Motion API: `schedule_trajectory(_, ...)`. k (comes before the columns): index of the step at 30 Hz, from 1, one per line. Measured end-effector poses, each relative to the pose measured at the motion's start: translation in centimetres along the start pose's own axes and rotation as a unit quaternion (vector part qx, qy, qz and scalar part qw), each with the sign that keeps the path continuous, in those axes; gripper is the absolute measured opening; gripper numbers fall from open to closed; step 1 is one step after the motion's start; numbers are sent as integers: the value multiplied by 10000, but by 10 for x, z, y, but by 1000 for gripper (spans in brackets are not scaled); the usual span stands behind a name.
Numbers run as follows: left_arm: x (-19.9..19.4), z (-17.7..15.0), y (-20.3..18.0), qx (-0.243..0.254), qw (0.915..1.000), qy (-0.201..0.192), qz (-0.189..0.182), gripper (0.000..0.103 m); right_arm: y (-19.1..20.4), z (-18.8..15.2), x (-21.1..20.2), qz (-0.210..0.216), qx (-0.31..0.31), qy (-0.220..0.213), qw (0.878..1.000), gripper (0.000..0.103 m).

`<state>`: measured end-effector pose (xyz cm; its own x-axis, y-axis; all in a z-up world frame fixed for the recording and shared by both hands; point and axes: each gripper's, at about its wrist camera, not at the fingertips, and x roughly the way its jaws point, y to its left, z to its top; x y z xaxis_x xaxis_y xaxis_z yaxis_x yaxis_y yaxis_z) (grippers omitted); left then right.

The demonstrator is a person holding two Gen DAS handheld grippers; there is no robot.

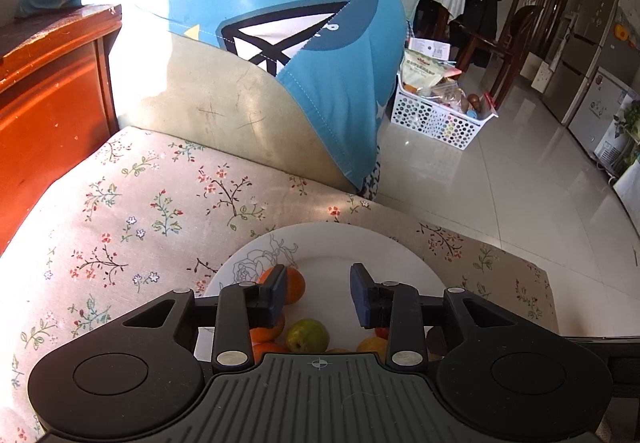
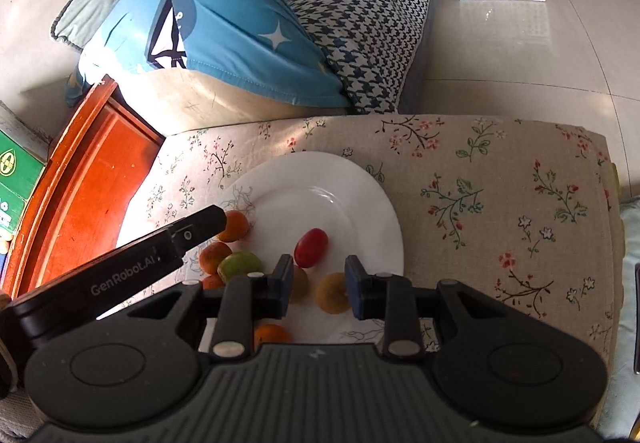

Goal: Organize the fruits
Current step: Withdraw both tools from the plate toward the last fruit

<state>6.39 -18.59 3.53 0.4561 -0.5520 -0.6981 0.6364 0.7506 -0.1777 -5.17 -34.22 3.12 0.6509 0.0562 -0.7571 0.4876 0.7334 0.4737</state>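
A white plate (image 2: 320,179) lies on a floral cloth and holds several small fruits. In the right wrist view I see oranges (image 2: 236,225), a green fruit (image 2: 239,265), a red fruit (image 2: 311,247) and a yellow fruit (image 2: 331,293). My right gripper (image 2: 318,289) is open and empty above the plate's near side. My left gripper (image 1: 318,297) is open and empty over the plate (image 1: 360,243), beside an orange (image 1: 294,285) and a green fruit (image 1: 307,335). Its finger shows in the right wrist view (image 2: 200,227) next to an orange.
A blue cushion (image 1: 260,43) lies behind the floral cloth (image 1: 140,203). A red wooden frame (image 1: 48,83) stands at left. A white perforated basket (image 1: 436,115) with packets sits on the tiled floor (image 1: 520,183) at right. A houndstooth sofa seat (image 2: 368,15) is behind.
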Motion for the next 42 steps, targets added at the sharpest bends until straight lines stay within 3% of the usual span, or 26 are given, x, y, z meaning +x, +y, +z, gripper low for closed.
schedule_trajectory(14, -41, -3, 25, -96, 9985, 178, 505, 50, 21, -6, -4, 333, -442, 51, 9985, 37)
schedule_trajectory(27, -79, -24, 61, -225, 9963, 257, 785, 51, 59, -27, 4, 699, -1240, 192, 9896, 38)
schedule_trajectory(42, -94, -42, 105, -578, 9910, 344, 1155, 51, 96, -58, 21, 941, -1926, 526, 9753, 37)
